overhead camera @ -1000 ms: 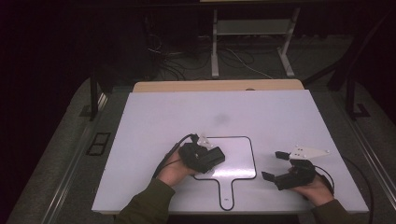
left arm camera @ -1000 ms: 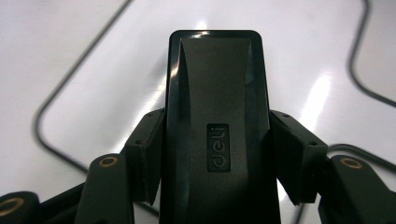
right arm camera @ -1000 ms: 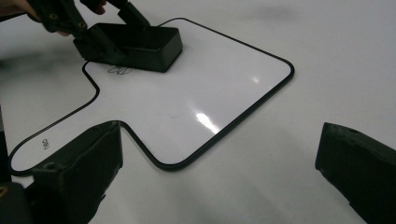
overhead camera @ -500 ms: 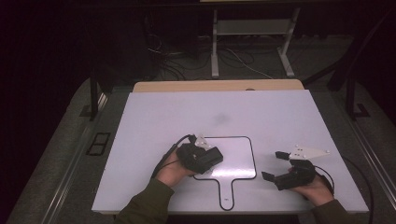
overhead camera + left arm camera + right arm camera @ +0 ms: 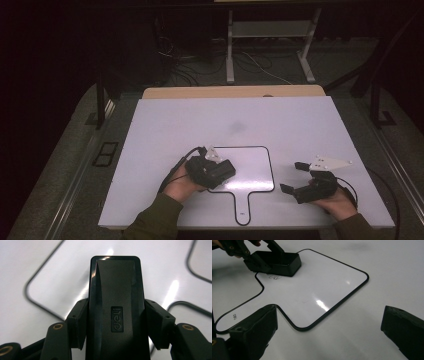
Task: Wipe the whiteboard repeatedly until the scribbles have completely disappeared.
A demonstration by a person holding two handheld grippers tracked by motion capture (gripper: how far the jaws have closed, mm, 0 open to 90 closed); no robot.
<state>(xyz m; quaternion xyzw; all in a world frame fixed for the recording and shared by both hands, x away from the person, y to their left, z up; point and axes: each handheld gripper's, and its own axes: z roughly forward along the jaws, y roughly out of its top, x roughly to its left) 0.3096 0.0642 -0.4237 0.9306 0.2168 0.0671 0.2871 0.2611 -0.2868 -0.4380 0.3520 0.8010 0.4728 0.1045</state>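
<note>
A small paddle-shaped whiteboard [image 5: 252,167] with a black rim lies flat on the white table [image 5: 200,125], handle toward the person. My left gripper [image 5: 220,172] is shut on a black "deli" eraser [image 5: 116,302], and its pads [image 5: 78,320] press on both long sides. The eraser [image 5: 279,262] rests on the board's left edge, next to a faint pen scribble [image 5: 274,277]. My right gripper [image 5: 292,177] lies on the table to the right of the board, jaws wide open [image 5: 329,332] with nothing between them.
A wooden strip [image 5: 232,92] runs along the table's far edge. Beyond it stand a metal frame [image 5: 270,45] and loose cables on a dark floor. A cable [image 5: 385,195] trails from the right gripper near the table's right edge.
The left gripper with the eraser has shifted very slightly to the left on the whiteboard. The right gripper has kept still.
</note>
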